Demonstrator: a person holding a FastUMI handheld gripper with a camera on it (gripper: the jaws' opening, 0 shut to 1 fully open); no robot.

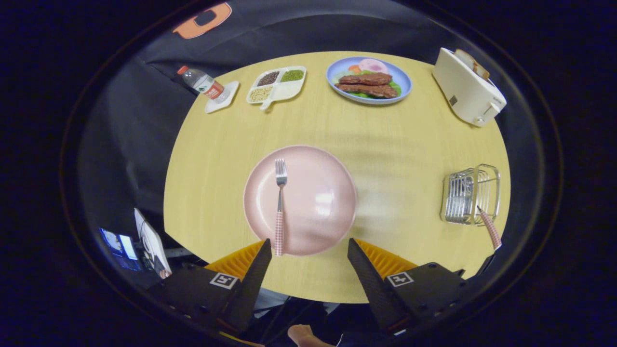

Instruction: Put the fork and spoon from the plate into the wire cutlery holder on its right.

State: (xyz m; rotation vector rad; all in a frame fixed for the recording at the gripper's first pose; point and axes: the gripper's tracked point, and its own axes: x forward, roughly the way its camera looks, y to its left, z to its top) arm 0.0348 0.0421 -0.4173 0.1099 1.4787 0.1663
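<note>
A pink plate (318,202) lies on the yellow table just ahead of my fingers. On its left part rests a fork (279,207) with a chequered handle, tines pointing away, its handle end near my left fingertip. To the right of the plate stands the wire cutlery holder (470,195); a chequered handle (490,230) sticks out of it, leaning toward me. My gripper (308,246) hovers open above the plate's near rim, with nothing between the fingers.
At the table's far side stand a blue plate of food (368,79), a white divided dish of beans (276,85) and a water bottle (202,83) on a white coaster. A white toaster (467,87) sits at the far right. Screens (123,246) show beyond the table's left edge.
</note>
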